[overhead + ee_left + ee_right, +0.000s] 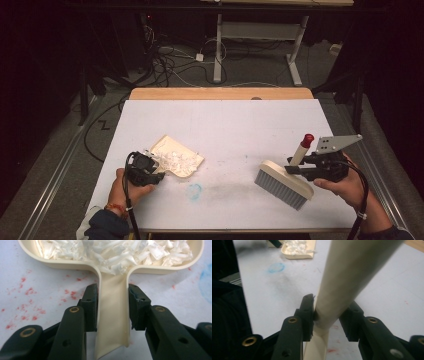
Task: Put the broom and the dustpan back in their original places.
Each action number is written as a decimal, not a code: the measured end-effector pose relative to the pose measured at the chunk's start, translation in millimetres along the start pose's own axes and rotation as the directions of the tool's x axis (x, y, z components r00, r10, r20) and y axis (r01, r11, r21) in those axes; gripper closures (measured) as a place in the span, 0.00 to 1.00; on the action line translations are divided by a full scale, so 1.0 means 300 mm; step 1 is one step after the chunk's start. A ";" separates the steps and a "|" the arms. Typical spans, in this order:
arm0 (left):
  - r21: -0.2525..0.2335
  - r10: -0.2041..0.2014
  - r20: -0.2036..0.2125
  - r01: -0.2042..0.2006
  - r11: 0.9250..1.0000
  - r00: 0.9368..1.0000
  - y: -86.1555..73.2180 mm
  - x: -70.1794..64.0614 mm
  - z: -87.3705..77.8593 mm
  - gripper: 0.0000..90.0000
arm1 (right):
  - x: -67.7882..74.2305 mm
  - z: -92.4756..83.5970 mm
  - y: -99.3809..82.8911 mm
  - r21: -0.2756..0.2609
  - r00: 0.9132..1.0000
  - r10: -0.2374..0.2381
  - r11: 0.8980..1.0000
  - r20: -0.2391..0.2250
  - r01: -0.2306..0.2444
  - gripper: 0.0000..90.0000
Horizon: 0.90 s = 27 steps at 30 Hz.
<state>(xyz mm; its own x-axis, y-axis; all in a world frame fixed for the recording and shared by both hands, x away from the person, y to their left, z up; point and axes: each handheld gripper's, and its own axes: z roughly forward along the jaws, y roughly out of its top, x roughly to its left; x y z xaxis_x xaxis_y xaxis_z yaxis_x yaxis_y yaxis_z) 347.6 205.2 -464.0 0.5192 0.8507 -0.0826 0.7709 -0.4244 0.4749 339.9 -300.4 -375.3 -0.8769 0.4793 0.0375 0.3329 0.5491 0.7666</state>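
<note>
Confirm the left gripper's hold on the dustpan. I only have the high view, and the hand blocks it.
Observer: The left gripper has a pad pressed on each side of the cream dustpan, on its handle.
Operator: Report the load.
Observer: White shreds fill the pan and spill down into the neck of the handle.
Operator: Check the right side.
Observer: The brush has its handle running between the jaws of the right gripper. One pad touches it. I cannot tell whether the other does.
</note>
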 end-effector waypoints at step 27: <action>-0.229 0.209 0.038 -0.195 0.954 0.977 -0.075 -0.123 -0.058 0.36 | -0.251 0.234 0.126 -0.034 0.918 0.151 0.988 0.366 -0.149 0.54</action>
<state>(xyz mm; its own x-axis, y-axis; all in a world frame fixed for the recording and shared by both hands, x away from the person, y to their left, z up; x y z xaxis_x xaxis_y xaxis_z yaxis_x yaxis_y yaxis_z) 304.6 188.8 -456.4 0.6825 0.7307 -0.0147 0.5493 -0.4996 0.6699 442.8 -267.7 -394.1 -0.6277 0.7738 -0.0842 0.4483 0.4478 0.7736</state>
